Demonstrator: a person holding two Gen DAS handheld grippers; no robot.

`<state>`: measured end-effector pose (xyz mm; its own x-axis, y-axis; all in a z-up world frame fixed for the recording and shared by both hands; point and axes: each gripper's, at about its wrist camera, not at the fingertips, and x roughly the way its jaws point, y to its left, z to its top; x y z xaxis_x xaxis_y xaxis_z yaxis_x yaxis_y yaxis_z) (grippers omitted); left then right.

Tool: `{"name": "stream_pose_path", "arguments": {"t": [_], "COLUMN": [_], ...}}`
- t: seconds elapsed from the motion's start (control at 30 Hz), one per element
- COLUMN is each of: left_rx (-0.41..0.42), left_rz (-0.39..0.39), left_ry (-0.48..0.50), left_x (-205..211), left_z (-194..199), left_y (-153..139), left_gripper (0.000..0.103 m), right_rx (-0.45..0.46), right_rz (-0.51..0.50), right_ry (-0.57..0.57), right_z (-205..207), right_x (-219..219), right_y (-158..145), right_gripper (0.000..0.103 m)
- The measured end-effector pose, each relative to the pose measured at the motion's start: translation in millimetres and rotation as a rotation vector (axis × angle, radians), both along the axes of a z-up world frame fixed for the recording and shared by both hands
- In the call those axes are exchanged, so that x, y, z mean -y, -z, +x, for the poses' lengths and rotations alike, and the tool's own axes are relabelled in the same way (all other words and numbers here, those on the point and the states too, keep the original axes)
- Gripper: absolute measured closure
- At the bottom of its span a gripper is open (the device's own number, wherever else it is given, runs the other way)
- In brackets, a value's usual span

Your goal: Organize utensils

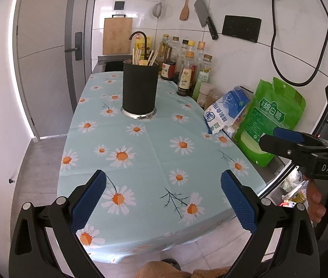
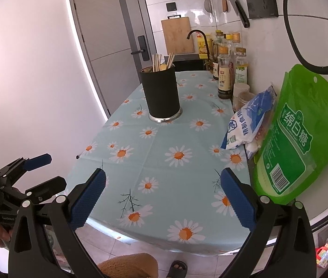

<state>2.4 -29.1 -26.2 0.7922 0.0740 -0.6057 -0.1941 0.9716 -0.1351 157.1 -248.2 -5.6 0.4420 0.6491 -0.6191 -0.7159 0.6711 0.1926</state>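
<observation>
A black cylindrical utensil holder [image 1: 140,88] is standing upright on a bright metal base ring [image 1: 138,115]. It is sitting on the daisy-print tablecloth [image 1: 154,148], toward the far end of it, well apart from the near edge. Pale wooden chopsticks [image 1: 138,56] are standing inside the holder, their ends projecting above the rim and fanning slightly outward in two loose groups. A light wooden spoon or spatula end [image 1: 143,62] is showing between the groups, just above the rim. No utensils are lying loose on the cloth around the holder.
</observation>
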Motion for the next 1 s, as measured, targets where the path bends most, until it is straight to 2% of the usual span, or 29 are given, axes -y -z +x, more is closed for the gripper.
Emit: {"name": "stream_pose_path", "arguments": {"t": [1.0], "left_rx": [-0.013], "left_rz": [0.009], "left_ry": [0.023], "left_x": [8.0], "left_z": [6.3], "left_y": [4.8], "left_gripper": [0.007], "right_rx": [-0.022], "right_rz": [0.001], "right_ry": [-0.001], "right_z": [4.3], "right_x": [4.2], "right_y": [5.0], "right_gripper": [0.005]}}
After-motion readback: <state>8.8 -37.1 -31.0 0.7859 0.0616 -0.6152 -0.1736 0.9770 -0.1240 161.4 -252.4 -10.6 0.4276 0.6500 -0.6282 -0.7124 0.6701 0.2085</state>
